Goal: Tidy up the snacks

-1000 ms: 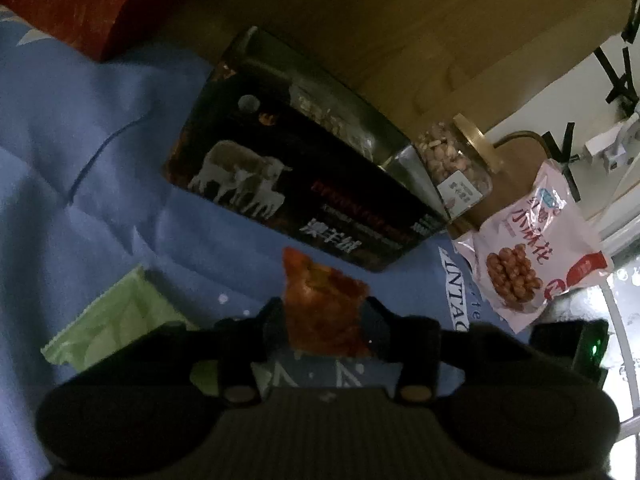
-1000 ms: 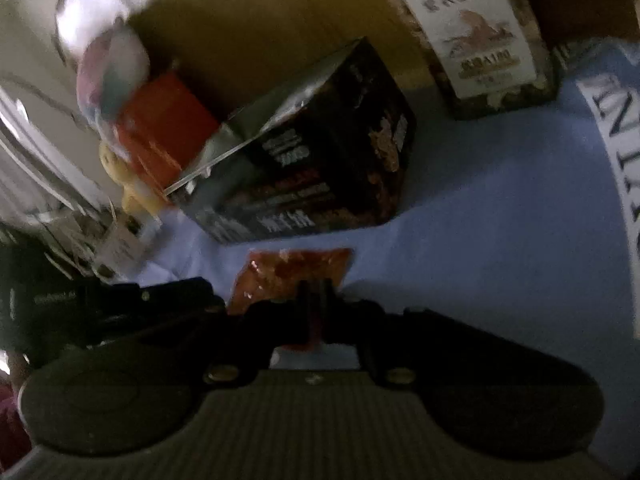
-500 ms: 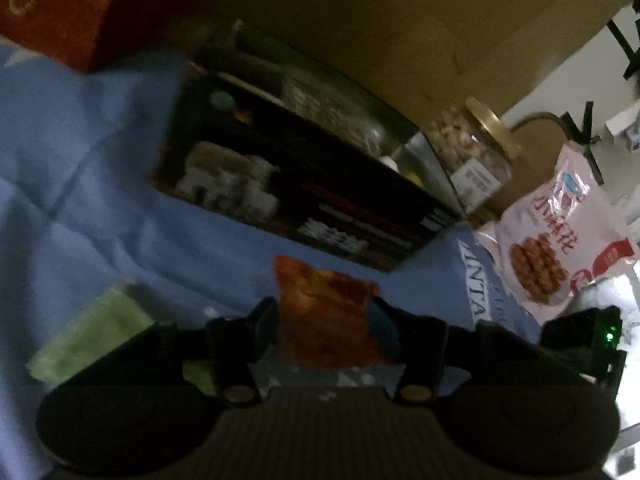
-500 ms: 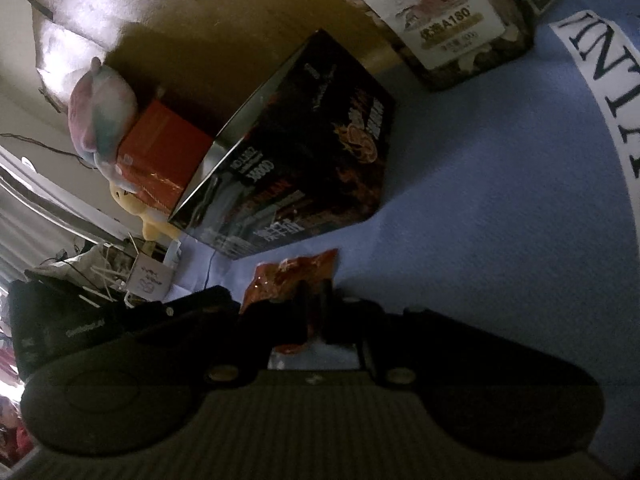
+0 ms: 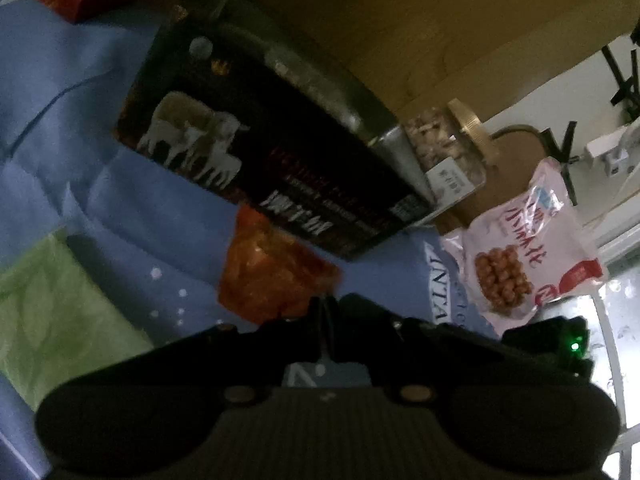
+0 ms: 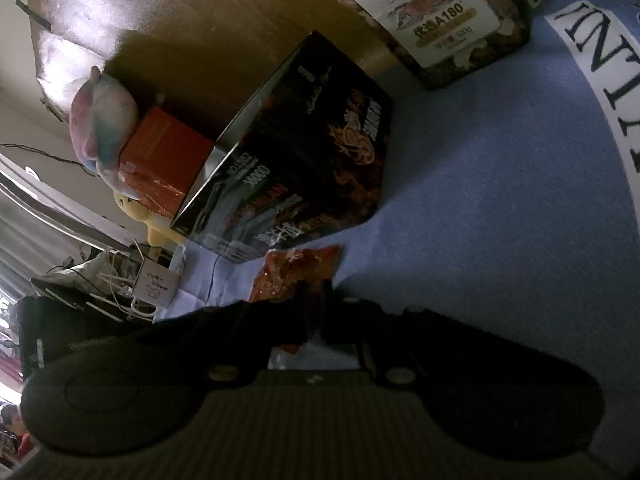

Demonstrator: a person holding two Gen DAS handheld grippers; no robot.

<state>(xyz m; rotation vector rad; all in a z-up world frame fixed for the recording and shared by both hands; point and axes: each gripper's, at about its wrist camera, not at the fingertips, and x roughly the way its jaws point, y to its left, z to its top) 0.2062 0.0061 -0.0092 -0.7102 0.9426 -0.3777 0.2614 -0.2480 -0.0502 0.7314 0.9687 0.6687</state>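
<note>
A small orange-red snack packet (image 5: pixel 272 276) lies on the blue cloth (image 5: pixel 120 216) just in front of a black snack box (image 5: pixel 256 160). My left gripper (image 5: pixel 326 308) is shut, its fingers pinched on the packet's near right corner. The packet also shows in the right wrist view (image 6: pixel 296 272), where my right gripper (image 6: pixel 314 292) is shut on its near edge. The black box (image 6: pixel 304 160) stands right behind it there.
A green packet (image 5: pixel 52 312) lies at the left. A nut jar (image 5: pixel 448 148) and a pink-white snack bag (image 5: pixel 524 248) sit right of the box. The jar (image 6: pixel 432 12), a red box (image 6: pixel 160 160) and a plush toy (image 6: pixel 100 120) show in the right wrist view.
My left gripper's fingers, open around the packet before, have closed on its corner. The right gripper has stayed shut on the packet and the view has shifted slightly.
</note>
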